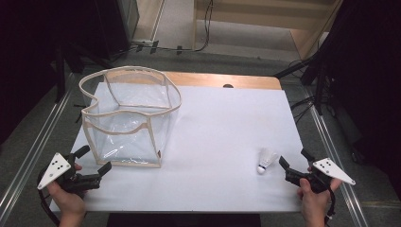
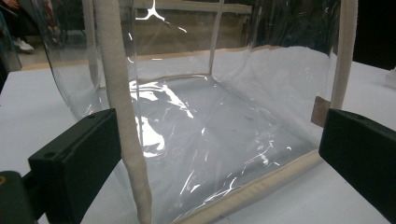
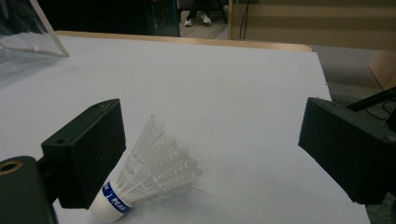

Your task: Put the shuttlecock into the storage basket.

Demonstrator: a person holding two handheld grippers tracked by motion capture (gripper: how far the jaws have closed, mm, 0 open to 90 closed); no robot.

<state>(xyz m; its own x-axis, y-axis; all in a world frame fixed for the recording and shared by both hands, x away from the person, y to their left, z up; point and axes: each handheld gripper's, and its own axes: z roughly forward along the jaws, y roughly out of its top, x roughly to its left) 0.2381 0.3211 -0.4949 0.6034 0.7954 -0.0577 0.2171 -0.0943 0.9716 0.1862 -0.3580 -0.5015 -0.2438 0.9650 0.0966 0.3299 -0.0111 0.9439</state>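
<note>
high view: shuttlecock (image 1: 266, 160) on its side (cork toward the person)

A white sheet (image 1: 222, 137) is covering the tabletop (image 1: 222, 80), leaving a wooden strip showing along the far edge. A clear, cream-trimmed plastic bag (image 1: 127, 118) is standing open on its left part. A white shuttlecock (image 1: 266, 160) is lying on its side near the right front corner, well apart from the bag.
</note>
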